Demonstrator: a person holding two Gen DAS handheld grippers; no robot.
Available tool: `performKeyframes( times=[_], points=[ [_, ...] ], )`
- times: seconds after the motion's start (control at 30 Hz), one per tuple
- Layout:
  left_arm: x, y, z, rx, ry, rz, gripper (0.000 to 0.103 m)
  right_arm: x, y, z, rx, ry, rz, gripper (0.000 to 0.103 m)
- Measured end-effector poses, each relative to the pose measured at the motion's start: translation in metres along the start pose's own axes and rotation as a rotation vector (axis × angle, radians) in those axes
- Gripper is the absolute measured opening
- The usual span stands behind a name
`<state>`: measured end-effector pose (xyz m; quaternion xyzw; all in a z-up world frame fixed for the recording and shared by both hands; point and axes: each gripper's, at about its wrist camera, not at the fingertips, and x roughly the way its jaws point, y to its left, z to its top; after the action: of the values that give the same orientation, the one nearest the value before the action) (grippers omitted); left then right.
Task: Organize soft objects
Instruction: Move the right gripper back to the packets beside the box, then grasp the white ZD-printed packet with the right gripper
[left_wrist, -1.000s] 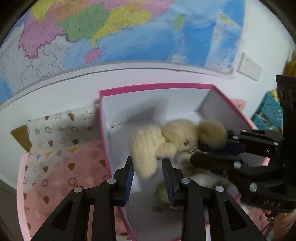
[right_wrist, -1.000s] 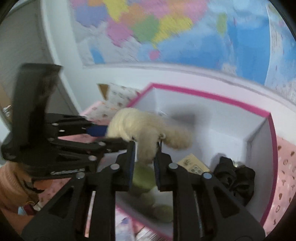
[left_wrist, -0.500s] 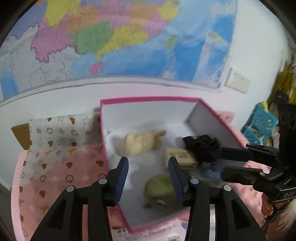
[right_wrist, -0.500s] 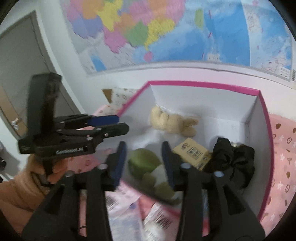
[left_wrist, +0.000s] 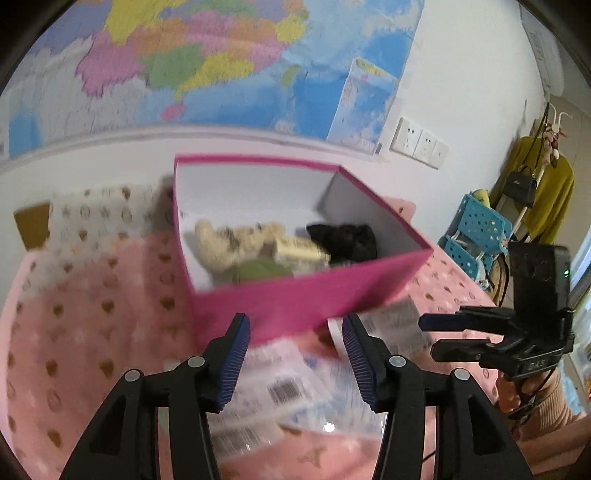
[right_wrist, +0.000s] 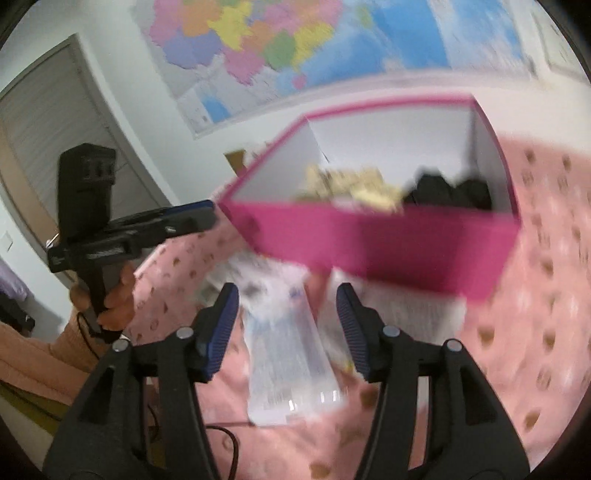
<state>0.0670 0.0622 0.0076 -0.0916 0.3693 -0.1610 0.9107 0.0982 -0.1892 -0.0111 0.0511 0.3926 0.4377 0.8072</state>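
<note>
A pink box (left_wrist: 295, 302) with white inner walls stands on the pink spread. A cream plush toy (left_wrist: 236, 243), a green plush (left_wrist: 258, 269), a tan card (left_wrist: 299, 247) and a black soft bundle (left_wrist: 343, 240) lie inside it. My left gripper (left_wrist: 295, 325) hovers before the box's near wall, its jaws opening with nothing between them. My right gripper (right_wrist: 287, 295) is also short of the box (right_wrist: 369, 240), its jaws opening and empty, above clear plastic packets (right_wrist: 288, 369). Each gripper shows in the other's view, the right gripper (left_wrist: 430, 338) and the left gripper (right_wrist: 210, 214).
Barcoded plastic packets (left_wrist: 280, 387) lie on the heart-print pink spread (left_wrist: 92, 314) in front of the box. A wall map hangs behind. Blue baskets (left_wrist: 476, 229) and a rack with a yellow garment (left_wrist: 546, 199) stand at the right. A door (right_wrist: 55, 129) is at the left.
Both grippers let go of the cream plush, which now lies in the box. Both pulled back out of the box to its near side, with jaws wider.
</note>
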Motion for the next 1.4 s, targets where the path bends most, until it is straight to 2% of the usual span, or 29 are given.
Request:
performKeyframes(
  times=[0.23,0.43,0.77,1.03,1.07,1.13,1.2,1.27,1.37,1.4],
  points=[
    [0.007,-0.009,-0.032,-0.001,0.073,-0.035,0.053,0.000,-0.018,-0.048,0.137,0.060,-0.004,0.057],
    [0.024,-0.025,-0.051,0.032,0.152,-0.074,0.053,0.012,-0.029,-0.073,0.230,0.105,0.017,0.058],
    [0.029,-0.031,-0.068,0.042,0.201,-0.121,0.053,0.011,-0.019,-0.065,0.249,0.035,0.184,0.060],
    [0.002,-0.054,-0.070,0.167,0.151,-0.148,0.053,0.001,-0.001,-0.040,0.203,-0.037,0.257,0.060],
    [-0.002,-0.058,-0.069,0.179,0.138,-0.149,0.055,0.002,0.001,-0.036,0.199,-0.040,0.265,0.060],
    [-0.010,-0.063,-0.066,0.204,0.108,-0.143,0.066,0.004,0.008,-0.028,0.181,-0.045,0.275,0.060],
    [-0.016,-0.072,-0.062,0.231,0.083,-0.130,0.066,0.007,0.014,-0.020,0.169,-0.043,0.295,0.060],
    [-0.022,-0.078,-0.061,0.257,0.064,-0.107,0.066,0.009,0.024,-0.011,0.138,-0.045,0.326,0.060],
    [-0.024,-0.081,-0.055,0.276,0.033,-0.016,0.067,0.016,0.039,0.003,0.092,-0.035,0.345,0.060],
    [-0.024,-0.079,-0.051,0.268,0.026,0.019,0.063,0.019,0.045,0.008,0.078,-0.033,0.353,0.060]
  ],
)
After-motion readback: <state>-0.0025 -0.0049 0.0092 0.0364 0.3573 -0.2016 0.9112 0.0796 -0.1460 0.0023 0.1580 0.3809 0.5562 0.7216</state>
